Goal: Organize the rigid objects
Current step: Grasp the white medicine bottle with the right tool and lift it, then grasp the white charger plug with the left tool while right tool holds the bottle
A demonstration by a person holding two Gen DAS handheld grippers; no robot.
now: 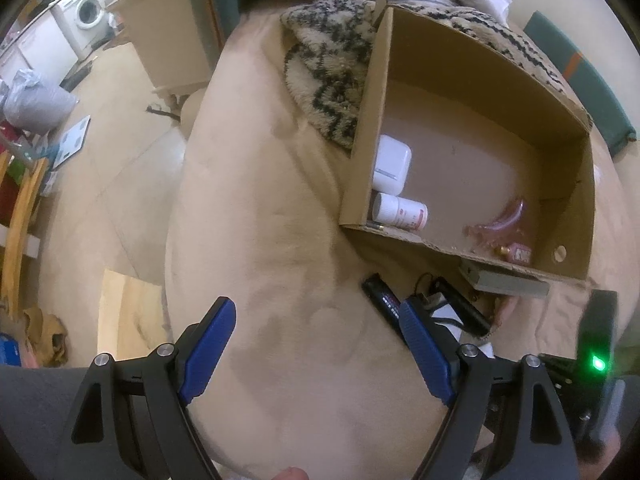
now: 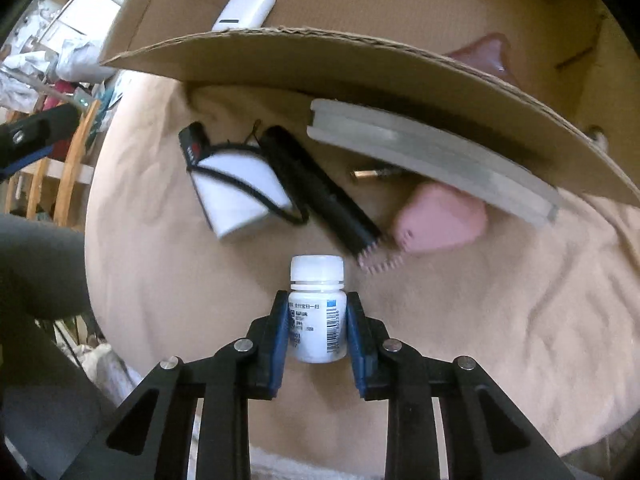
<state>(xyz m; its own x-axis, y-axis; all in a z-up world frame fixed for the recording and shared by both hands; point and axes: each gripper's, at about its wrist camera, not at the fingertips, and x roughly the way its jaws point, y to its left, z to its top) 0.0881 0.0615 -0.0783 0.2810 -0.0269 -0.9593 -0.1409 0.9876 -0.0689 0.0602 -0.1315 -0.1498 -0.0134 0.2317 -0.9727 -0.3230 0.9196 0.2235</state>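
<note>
My right gripper (image 2: 318,298) is shut on a small white pill bottle (image 2: 317,320) with a barcode label, its blue pads pressed against both sides. The bottle hangs over a beige cushion (image 2: 160,280), near a black trimmer (image 2: 316,188), a white packet (image 2: 236,196) and a pink object (image 2: 436,220). My left gripper (image 1: 315,306) is open over the beige cushion (image 1: 260,208), with nothing between its fingers. A cardboard box (image 1: 568,184) ahead of it holds a white case (image 1: 392,164), a red-labelled white bottle (image 1: 400,212) and a pink item (image 1: 504,224).
A grey slab (image 2: 432,160) is wedged under the box's front wall (image 2: 320,64), with a small brass piece (image 2: 372,173) beside it. A patterned fleece (image 1: 332,60) lies behind the box. Left of the cushion there is floor with boxes and a washing machine (image 1: 90,10).
</note>
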